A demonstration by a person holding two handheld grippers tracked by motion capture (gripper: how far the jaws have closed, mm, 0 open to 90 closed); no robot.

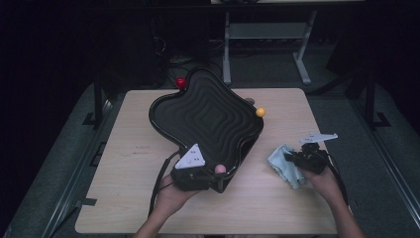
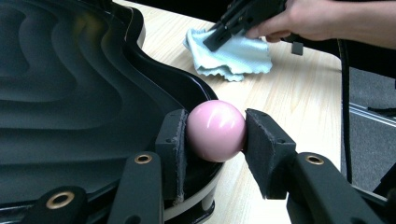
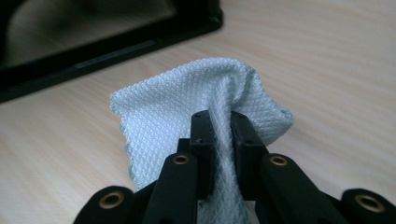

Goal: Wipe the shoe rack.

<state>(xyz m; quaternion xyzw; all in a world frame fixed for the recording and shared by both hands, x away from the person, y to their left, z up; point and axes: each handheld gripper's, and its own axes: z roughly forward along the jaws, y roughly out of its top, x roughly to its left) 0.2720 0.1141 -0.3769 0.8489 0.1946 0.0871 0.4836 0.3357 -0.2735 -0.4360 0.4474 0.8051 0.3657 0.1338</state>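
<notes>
Low in the left gripper view, my left hand-held gripper (image 2: 215, 140) is clamped on the pink ball (image 2: 215, 130) at the black wavy tray's (image 2: 70, 93) near rim. My right hand-held gripper (image 3: 219, 126) has pinched the pale blue cloth (image 3: 177, 112) off the table (image 1: 277, 198), lower right. Next, I judge, comes wiping the tray, which holds nothing inside; red (image 1: 181, 83) and yellow (image 1: 260, 112) balls sit on its rim.

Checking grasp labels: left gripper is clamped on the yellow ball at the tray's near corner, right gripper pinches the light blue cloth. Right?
Not quite: the ball in the left gripper is the pink ball, as the left gripper view shows. The yellow ball sits at another corner of the tray. The right gripper does pinch the cloth.
</notes>
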